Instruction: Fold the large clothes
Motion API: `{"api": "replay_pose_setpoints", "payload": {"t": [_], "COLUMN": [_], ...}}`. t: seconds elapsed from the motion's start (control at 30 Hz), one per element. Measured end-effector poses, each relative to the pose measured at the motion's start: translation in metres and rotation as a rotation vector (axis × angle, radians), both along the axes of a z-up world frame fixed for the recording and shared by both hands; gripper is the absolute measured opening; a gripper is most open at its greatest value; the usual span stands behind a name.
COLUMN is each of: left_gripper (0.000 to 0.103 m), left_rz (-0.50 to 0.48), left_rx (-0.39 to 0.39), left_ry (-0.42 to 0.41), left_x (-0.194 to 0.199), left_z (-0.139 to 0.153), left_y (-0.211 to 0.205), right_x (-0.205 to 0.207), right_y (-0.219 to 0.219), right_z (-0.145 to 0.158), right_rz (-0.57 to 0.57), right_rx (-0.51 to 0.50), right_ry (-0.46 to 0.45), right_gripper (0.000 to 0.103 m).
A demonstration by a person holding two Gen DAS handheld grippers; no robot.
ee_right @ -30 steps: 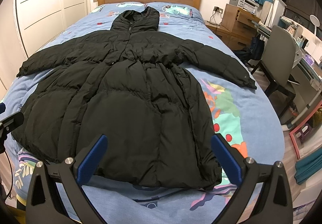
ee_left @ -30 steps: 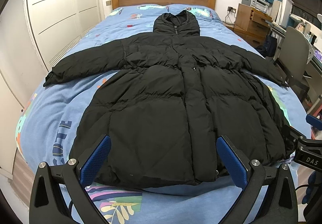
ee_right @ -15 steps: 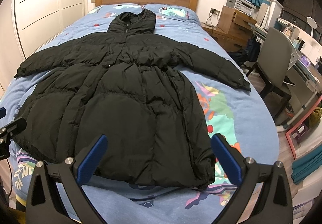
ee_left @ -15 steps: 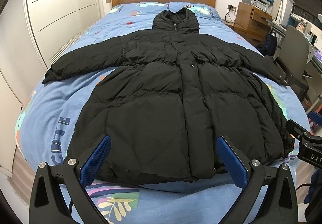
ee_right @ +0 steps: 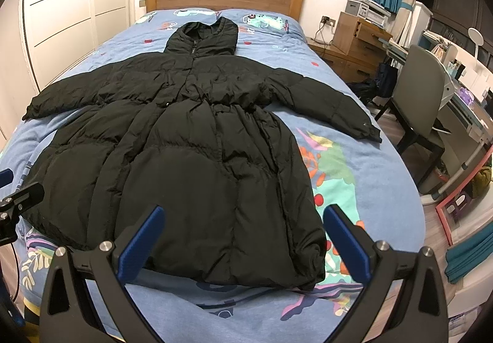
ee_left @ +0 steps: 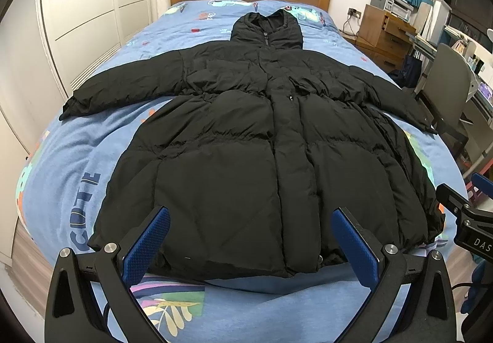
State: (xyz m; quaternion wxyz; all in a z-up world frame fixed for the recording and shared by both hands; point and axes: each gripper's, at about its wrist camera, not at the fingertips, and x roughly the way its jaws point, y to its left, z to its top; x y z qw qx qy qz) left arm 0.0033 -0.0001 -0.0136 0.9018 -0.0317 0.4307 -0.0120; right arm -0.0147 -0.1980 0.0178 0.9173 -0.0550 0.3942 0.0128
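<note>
While the black coat (ee_left: pixel 246 139) lies flat, hem near bed (ee_left: pixel 61 158) foot, left tongs (ee_left: pixel 251 230) wide, right tongs (ee_right: pixel 243 227) wide.

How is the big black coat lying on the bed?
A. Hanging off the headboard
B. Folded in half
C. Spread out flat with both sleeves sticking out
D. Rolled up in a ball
C: the black coat lies flat on the blue bed, front up, with one sleeve stretched out to one side and the other sleeve to the other side, and no fold in it yet.
</note>
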Motion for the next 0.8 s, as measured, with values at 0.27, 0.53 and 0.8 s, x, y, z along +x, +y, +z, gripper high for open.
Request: {"api": "replay_pose_setpoints", "payload": {"t": [0.27,0.53,0.8], "left_gripper": [0.102,0.102,0.102], "left_rz": [-0.006,-0.005,-0.010], "left_rx": [-0.020,-0.030,-0.042], "left_ry": [0.018,0.045,0.071], "left_x": [0.004,0.008,0.011], "left_z": [-0.004,-0.007,-0.012], "left_y": [-0.001,0.000,0.002], "right_x": [0.003,0.008,0.011], "right_y": [-0.003,-0.002,0.001], "right_z": [-0.004,-0.010,-0.015], "right_rz": [0.000,0.001,0.003], "right_rx": [-0.001,-0.008,-0.032], "right_ry": [0.013,0.026,0.036], "right_gripper": [0.103,0.103,0.103]}}
